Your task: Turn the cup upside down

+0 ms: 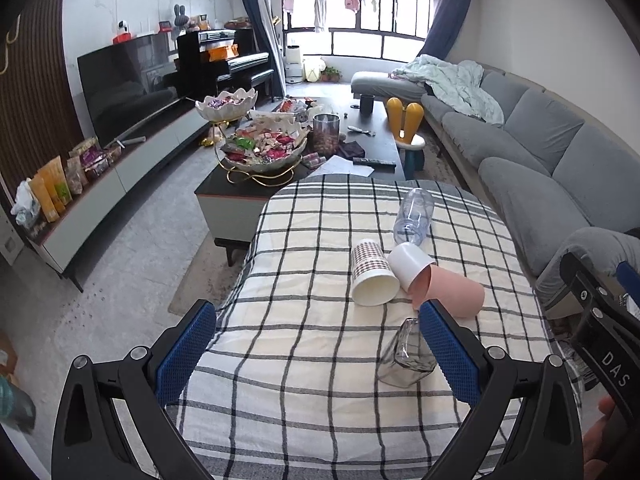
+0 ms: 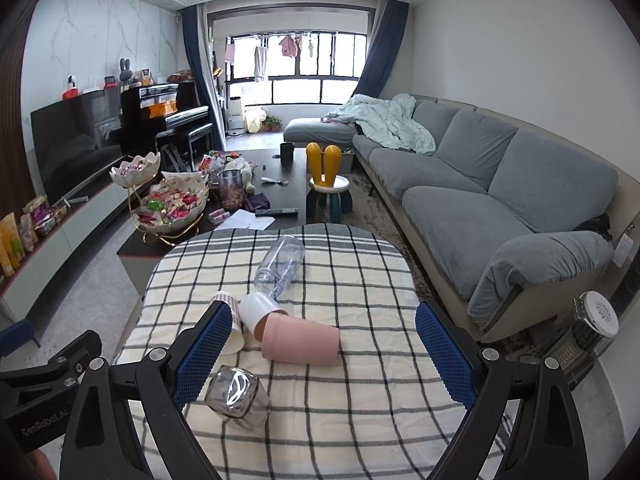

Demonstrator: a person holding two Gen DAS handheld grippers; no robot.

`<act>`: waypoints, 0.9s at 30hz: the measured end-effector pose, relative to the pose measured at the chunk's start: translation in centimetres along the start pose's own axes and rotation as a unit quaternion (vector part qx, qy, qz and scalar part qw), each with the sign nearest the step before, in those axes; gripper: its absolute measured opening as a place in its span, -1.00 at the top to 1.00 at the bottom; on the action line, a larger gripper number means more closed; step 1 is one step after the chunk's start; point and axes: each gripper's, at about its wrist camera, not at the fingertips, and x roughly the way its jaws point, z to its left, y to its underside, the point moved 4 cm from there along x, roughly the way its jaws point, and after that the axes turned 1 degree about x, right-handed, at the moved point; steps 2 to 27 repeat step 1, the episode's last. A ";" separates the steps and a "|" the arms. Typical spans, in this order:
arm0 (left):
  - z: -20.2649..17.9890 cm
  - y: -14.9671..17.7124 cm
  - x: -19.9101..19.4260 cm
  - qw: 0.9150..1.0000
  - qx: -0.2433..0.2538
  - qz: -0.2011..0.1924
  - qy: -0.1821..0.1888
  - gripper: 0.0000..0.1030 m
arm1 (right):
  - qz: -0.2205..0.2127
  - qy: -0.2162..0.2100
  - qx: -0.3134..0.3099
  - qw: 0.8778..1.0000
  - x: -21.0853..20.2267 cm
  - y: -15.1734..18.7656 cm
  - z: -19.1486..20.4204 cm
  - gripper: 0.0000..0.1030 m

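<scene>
Several cups lie on their sides on the checked tablecloth (image 1: 304,344): a patterned paper cup (image 1: 373,274), a white cup (image 1: 409,261) nested into a pink cup (image 1: 450,290), and a clear plastic bottle (image 1: 414,216). A smoky glass (image 1: 406,358) stands upside down nearest me, by my left gripper's right finger. My left gripper (image 1: 316,354) is open and empty. My right gripper (image 2: 324,354) is open and empty above the cloth; the pink cup (image 2: 302,340) lies just beyond it, and the glass (image 2: 238,396) sits by its left finger.
A dark coffee table (image 1: 380,148) with snack bowls stands beyond the table. A grey sofa (image 2: 500,200) runs along the right. A TV unit (image 1: 120,168) lines the left wall. A heater (image 2: 588,332) stands at the right.
</scene>
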 end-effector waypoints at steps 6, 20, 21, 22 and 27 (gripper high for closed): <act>0.0 0.0 0.1 1.000 0.001 0.001 -0.001 -1.00 | 0.001 0.000 0.001 1.000 0.2 0.0 0.0 -0.81; 0.0 0.0 0.1 1.000 0.001 0.001 -0.001 -1.00 | 0.001 0.000 0.001 1.000 0.2 0.0 0.0 -0.81; 0.0 0.0 0.1 1.000 0.001 0.001 -0.001 -1.00 | 0.001 0.000 0.001 1.000 0.2 0.0 0.0 -0.81; 0.0 0.0 0.1 1.000 0.001 0.001 -0.001 -1.00 | 0.001 0.000 0.001 1.000 0.2 0.0 0.0 -0.81; 0.0 0.0 0.1 1.000 0.001 0.001 -0.001 -1.00 | 0.001 0.000 0.001 1.000 0.2 0.0 0.0 -0.81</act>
